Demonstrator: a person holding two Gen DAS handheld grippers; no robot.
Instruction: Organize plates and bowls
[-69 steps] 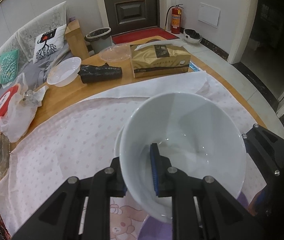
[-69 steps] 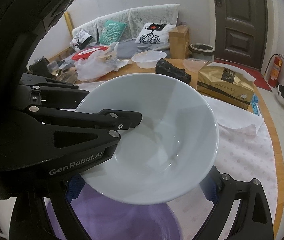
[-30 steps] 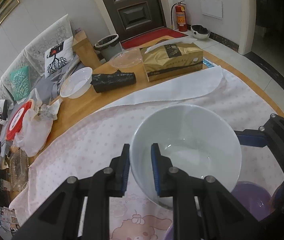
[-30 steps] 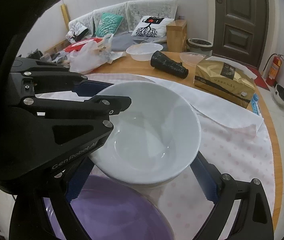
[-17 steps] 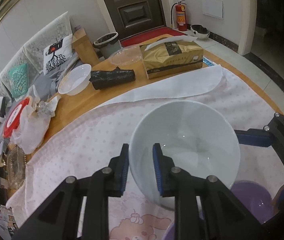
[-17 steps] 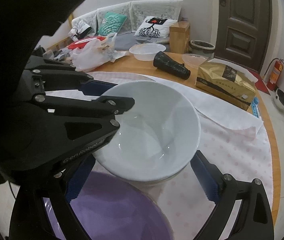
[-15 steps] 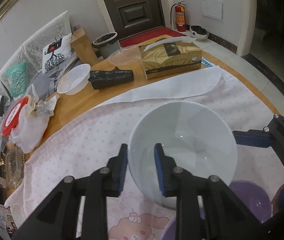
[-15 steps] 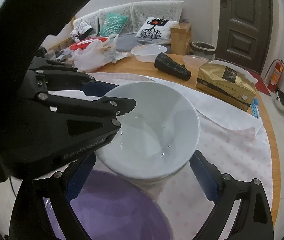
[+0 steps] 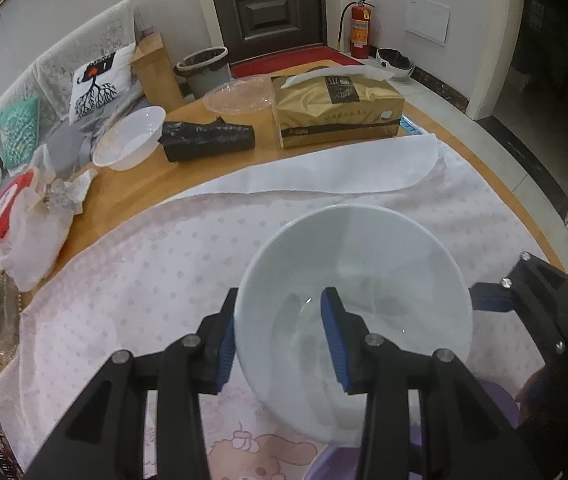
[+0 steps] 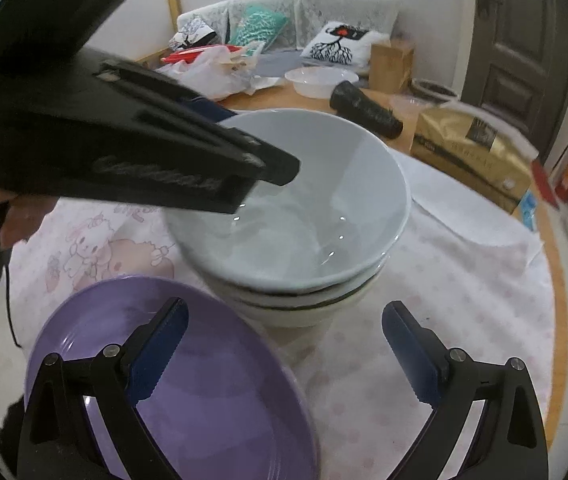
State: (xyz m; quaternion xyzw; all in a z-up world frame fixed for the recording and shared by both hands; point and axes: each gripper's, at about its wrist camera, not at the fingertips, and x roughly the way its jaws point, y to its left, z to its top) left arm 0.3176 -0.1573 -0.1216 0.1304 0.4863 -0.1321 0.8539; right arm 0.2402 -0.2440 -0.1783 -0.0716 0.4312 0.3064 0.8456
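A white bowl (image 9: pixel 364 276) rests on top of a stack of white bowls (image 10: pixel 304 308) on the pink dotted cloth. My left gripper (image 9: pixel 278 336) is open, its jaws apart on either side of the near rim, not pressing it. In the right wrist view the same top bowl (image 10: pixel 308 204) shows with the left gripper's finger (image 10: pixel 244 168) over its rim. My right gripper (image 10: pixel 282 356) is open and empty, in front of the stack and partly over a purple plate (image 10: pixel 204 400).
On the bare wood at the back lie a gold tissue pack (image 9: pixel 338 110), a black roll (image 9: pixel 208 142), a white plastic bowl (image 9: pixel 130 144), a clear lid (image 9: pixel 240 96) and plastic bags (image 9: pixel 32 216). The table's edge (image 9: pixel 504 188) curves at right.
The left gripper lowered the white bowl onto the stack and opened its jaws off the rim. The right gripper pulled back from the bowl.
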